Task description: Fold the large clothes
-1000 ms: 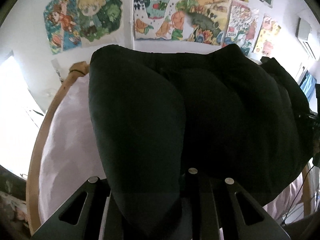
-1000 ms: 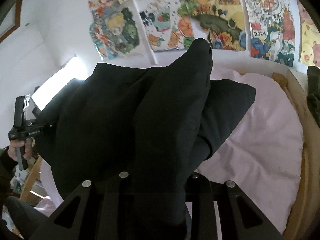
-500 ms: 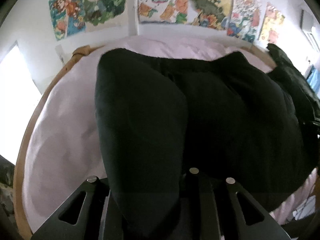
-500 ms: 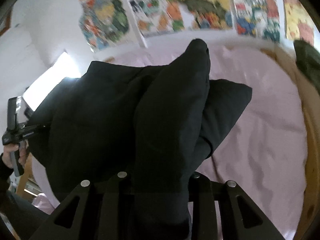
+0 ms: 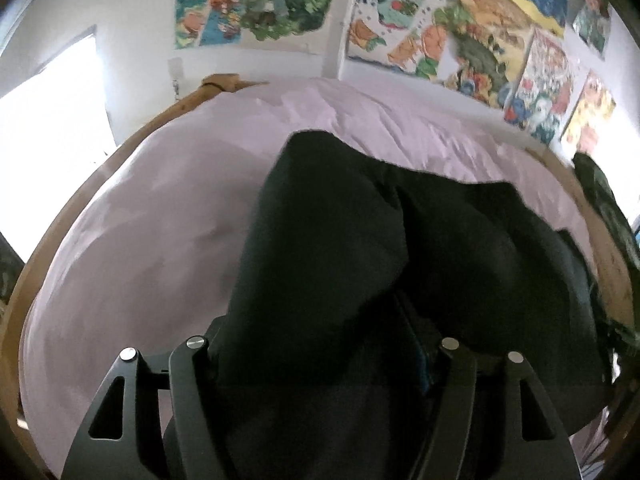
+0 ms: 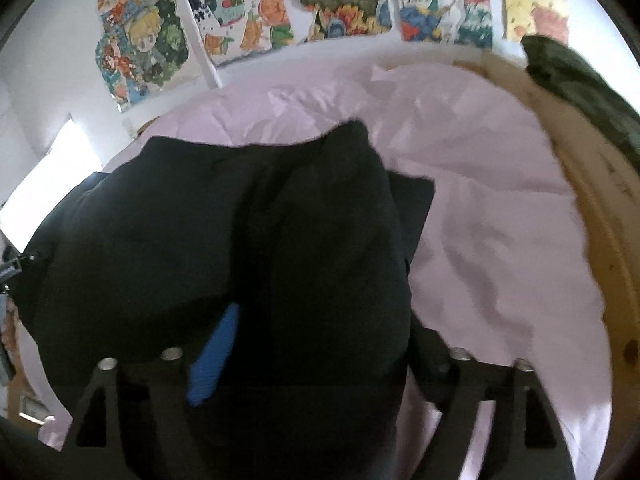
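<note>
A large black garment [image 5: 400,248] lies spread over the pale pink bed sheet [image 5: 132,248]. In the left wrist view its cloth drapes between my left gripper's fingers, which stand wide apart; my left gripper [image 5: 320,360] is open with cloth lying loosely in the gap. In the right wrist view the same black garment [image 6: 224,232] covers my right gripper [image 6: 312,364], whose fingers also stand wide apart. A blue pad [image 6: 214,360] shows on the inner side of one right finger. The fingertips of both grippers are hidden under cloth.
A wooden bed frame [image 5: 56,236] curves round the mattress; it also shows in the right wrist view [image 6: 596,216]. A dark green garment [image 6: 580,92] hangs over the frame at the right. Colourful posters [image 5: 260,0] cover the white wall behind. A bright window [image 5: 48,104] is at left.
Both grippers have come down toward the bed with the garment, and more pink sheet shows. The fingers of both have spread apart from their earlier close grip on the cloth.
</note>
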Available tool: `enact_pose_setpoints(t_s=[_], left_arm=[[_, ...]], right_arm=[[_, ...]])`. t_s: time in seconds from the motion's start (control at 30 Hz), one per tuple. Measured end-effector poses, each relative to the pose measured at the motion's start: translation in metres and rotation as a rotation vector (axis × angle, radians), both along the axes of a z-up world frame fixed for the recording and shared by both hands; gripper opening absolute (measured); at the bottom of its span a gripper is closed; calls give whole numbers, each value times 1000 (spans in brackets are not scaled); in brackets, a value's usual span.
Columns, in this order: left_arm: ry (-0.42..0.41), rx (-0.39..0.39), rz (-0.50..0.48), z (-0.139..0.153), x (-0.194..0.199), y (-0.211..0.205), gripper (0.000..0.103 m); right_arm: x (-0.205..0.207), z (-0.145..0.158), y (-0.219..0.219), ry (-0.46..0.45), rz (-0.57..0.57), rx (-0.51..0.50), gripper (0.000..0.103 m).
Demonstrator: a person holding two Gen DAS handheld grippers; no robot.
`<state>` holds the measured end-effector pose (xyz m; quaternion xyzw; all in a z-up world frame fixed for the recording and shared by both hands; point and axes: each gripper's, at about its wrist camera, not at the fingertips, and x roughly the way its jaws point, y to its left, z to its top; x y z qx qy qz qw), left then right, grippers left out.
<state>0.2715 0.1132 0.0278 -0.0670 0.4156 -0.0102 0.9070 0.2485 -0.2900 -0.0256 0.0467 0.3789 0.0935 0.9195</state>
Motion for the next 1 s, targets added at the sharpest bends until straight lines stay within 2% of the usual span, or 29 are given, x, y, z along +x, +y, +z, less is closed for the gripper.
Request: enact_pose_setpoints(t_s=[0.03,0.1,0.17,0.23,0.33,0.53,0.57,0.63,0.73,0.9,1.0], left_arm=[[-16,3,12,3,-4,1,62],[-66,10,22,12,-18,1,71],[-122,18,31,20,-31,-3,83],[-182,24,31,27,-46,-11,86],[-214,31,14,33,-65,-23,93],[-265,37,-31,39,-100,-49,97],[-282,56,-38,40,-108,-55,101],[-311,90,-41,41,-121,-64,101],[-333,117,-41,40,-136,-72,101],[-362,88,-26,38,-165,-75,101],[-382,97,-15,36,-181,-74,101]], right_arm=[[-4,2,1,-20,-7,0,96],[-17,7,3,-67,-26,4,99],[-29,11,5,-110,-41,13,103],[-38,15,9,-148,-50,20,103],[-55,18,13,-208,-76,35,103],[-89,30,25,-304,-93,9,103],[-95,33,28,-317,-91,-2,103],[-109,36,35,-343,-85,-18,103],[-121,39,43,-361,-85,-32,103],[-143,38,60,-374,-72,-9,103],[-156,36,69,-378,-61,2,103]])
